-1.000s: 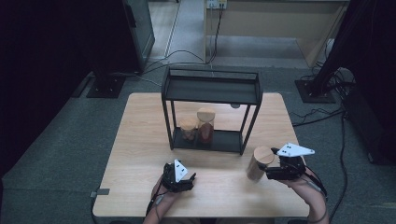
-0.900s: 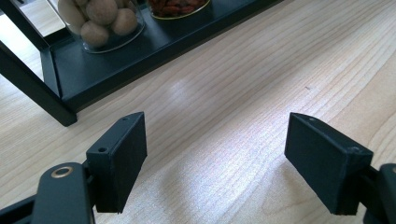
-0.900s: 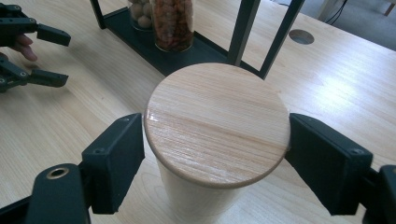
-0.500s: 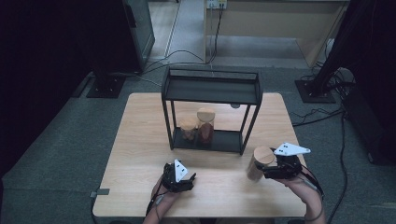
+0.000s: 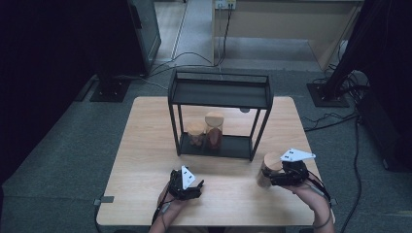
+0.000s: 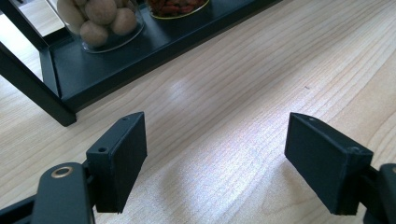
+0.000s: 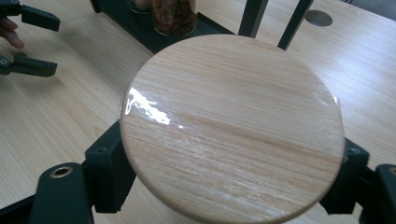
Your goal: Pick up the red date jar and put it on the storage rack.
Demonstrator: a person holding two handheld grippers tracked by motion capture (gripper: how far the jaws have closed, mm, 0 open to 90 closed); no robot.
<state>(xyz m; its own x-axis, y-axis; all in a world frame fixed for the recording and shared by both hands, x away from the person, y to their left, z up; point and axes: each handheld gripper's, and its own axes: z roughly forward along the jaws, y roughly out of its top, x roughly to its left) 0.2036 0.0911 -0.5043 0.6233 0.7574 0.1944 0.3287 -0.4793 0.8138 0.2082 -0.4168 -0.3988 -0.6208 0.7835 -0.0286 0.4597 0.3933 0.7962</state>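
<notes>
A pale wooden tabletop (image 5: 145, 145) with straight grain carried a black metal shelf rack (image 5: 218, 92) at its twelve o'clock side. On the rack's low tray stood two clear jars with round wooden lids: a shorter one (image 5: 197, 134) holding round brown balls, and just beside it a taller one (image 5: 214, 130) of reddish pieces. At about four o'clock on the tabletop stood a third jar (image 5: 268, 170), a cylinder with a flat, smooth, round wooden lid (image 7: 233, 126). The right hand-held gripper (image 5: 272, 178) had its black jaws on either side of this jar just under the lid, having just been closing; they appeared to press its sides. At about six o'clock the left hand-held gripper (image 5: 194, 187) rested low over the tabletop, its flat, rectangular black jaws wide apart with nothing but bare wood between them.
</notes>
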